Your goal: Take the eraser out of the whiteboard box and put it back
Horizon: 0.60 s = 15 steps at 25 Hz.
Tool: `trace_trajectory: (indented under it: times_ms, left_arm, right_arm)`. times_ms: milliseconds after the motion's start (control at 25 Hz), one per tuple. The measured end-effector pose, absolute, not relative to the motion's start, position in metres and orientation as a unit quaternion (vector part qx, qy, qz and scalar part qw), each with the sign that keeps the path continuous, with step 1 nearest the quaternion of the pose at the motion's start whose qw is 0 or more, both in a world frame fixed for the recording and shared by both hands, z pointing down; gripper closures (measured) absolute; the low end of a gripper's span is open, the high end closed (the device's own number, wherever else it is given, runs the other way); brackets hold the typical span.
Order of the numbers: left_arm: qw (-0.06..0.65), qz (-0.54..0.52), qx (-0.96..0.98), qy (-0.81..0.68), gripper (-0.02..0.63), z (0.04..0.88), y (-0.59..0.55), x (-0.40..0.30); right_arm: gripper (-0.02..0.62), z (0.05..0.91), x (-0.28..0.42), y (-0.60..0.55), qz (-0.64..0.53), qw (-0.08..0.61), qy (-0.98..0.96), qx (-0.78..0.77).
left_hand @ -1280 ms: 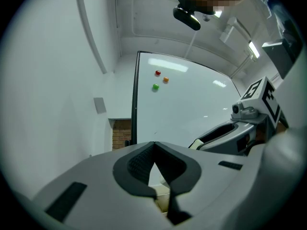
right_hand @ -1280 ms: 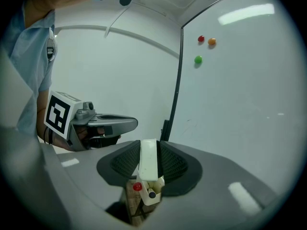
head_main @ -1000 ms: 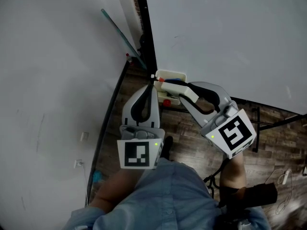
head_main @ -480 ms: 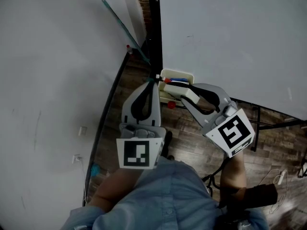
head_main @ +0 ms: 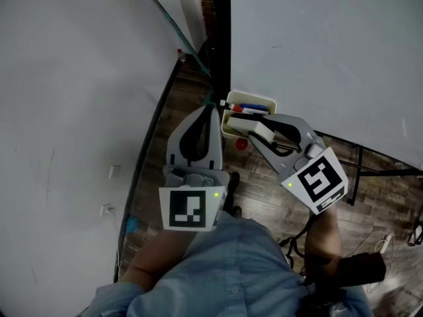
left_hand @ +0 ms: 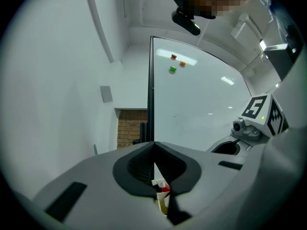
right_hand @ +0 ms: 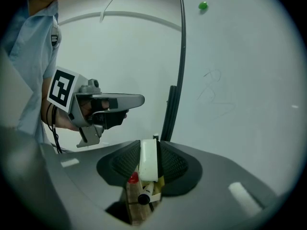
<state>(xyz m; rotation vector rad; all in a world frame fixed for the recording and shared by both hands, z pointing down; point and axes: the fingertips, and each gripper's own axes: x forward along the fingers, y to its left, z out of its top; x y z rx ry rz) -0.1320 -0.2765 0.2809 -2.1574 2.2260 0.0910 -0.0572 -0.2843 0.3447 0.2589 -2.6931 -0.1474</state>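
A cream whiteboard box [head_main: 232, 102] hangs at the whiteboard's lower left corner with markers [head_main: 252, 109] in it. My right gripper [head_main: 256, 128] is shut on a white eraser [head_main: 262, 135], just in front of and above the box. In the right gripper view the eraser [right_hand: 148, 161] stands upright between the pads, with the box [right_hand: 136, 209], a red cap [right_hand: 133, 178] and a black marker [right_hand: 144, 198] below it. My left gripper [head_main: 213, 108] is shut and empty, its tip at the box's left side; between its closed jaws [left_hand: 153, 150] the box [left_hand: 163, 202] shows.
The whiteboard [head_main: 317, 45] fills the right, its black frame edge [head_main: 222, 32] running up from the box. A white wall [head_main: 79, 78] is at left with a teal rod [head_main: 173, 28] leaning on it. A red object [head_main: 242, 144] lies on the wooden floor [head_main: 264, 183].
Both grippers have come nearer the box. The right one sank with the eraser still clamped; the left tip moved up beside the box's left edge.
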Motion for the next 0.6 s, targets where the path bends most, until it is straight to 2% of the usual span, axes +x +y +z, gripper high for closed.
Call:
trace_trajectory:
  times_ms: [600]
  left_arm:
    - [-0.002, 0.020, -0.685, 0.728, 0.603, 0.300, -0.291, -0.155]
  right_arm:
    - [0.466, 0.383, -0.080, -0.291, -0.051, 0.264, -0.961, 0.062]
